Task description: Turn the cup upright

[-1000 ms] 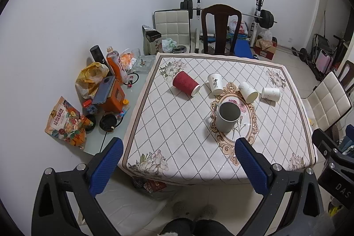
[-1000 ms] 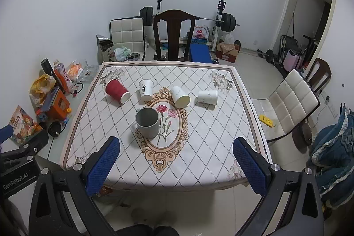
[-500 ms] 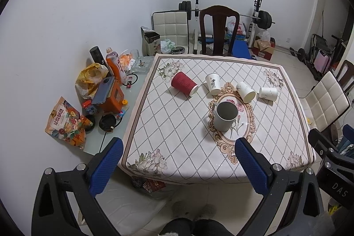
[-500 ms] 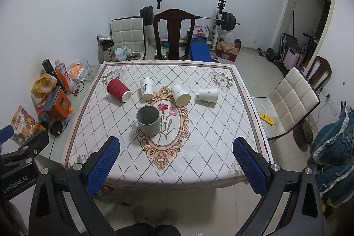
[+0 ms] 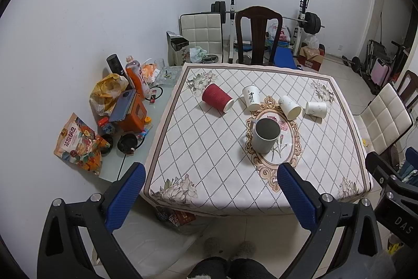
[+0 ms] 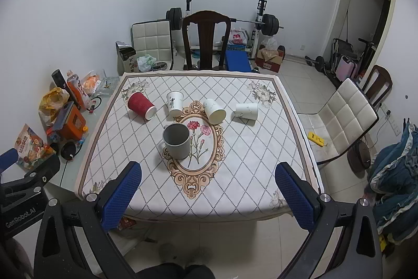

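Seen from above and in front of a square table (image 6: 235, 174) draped in a white diamond-lattice cloth with flower corners and an ornate oval medallion (image 6: 198, 145) at centre. Standing upright on the medallion's left edge, a grey mug (image 6: 176, 141) (image 5: 265, 135) with open mouth up. Behind it, a row of four paper cups: a red ribbed cup (image 6: 141, 105) (image 5: 217, 97) on its side at far left, a white cup with black lettering (image 6: 174, 103) standing mouth down, a white cup (image 6: 214, 111) tipped toward the camera, and a marbled white cup (image 6: 246, 111) lying on its side at right. Left gripper (image 5: 214, 196) and right gripper (image 6: 210, 196) both held back from the near table edge, blue-padded jaws spread wide, nothing between them. To the left, a low glass side table (image 5: 167, 106) crowded with bags, bottles and a snack packet (image 5: 77, 141). Beyond the far edge, a dark wooden chair (image 6: 206, 39), a cream padded chair (image 6: 152, 41), and a barbell rack (image 6: 261, 22) against the white wall. At right, another cream chair (image 6: 344, 119) on tiled floor, and an open doorway (image 6: 365, 25).
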A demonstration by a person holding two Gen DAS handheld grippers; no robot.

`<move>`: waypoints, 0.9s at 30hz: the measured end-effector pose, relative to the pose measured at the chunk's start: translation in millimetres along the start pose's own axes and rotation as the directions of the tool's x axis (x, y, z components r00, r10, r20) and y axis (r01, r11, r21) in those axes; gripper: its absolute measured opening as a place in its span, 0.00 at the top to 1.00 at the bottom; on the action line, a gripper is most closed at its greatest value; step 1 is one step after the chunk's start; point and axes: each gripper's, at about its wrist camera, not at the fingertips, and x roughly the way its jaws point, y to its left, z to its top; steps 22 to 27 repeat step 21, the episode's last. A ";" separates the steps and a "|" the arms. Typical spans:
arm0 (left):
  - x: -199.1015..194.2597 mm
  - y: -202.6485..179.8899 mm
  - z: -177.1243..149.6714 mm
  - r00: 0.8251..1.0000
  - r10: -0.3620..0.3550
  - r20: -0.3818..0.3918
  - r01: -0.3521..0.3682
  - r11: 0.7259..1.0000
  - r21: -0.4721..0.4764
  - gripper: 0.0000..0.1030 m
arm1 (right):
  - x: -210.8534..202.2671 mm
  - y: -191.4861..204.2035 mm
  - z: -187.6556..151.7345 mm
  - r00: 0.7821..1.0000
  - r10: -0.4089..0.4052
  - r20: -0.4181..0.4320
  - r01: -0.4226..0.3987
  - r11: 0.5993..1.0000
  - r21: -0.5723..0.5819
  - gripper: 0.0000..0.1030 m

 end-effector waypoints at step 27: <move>-3.6 2.3 -1.8 1.000 -0.005 0.002 0.005 1.000 -0.004 0.00 | -14.3 4.4 0.1 1.000 0.010 0.011 -0.010 1.000 0.011 0.00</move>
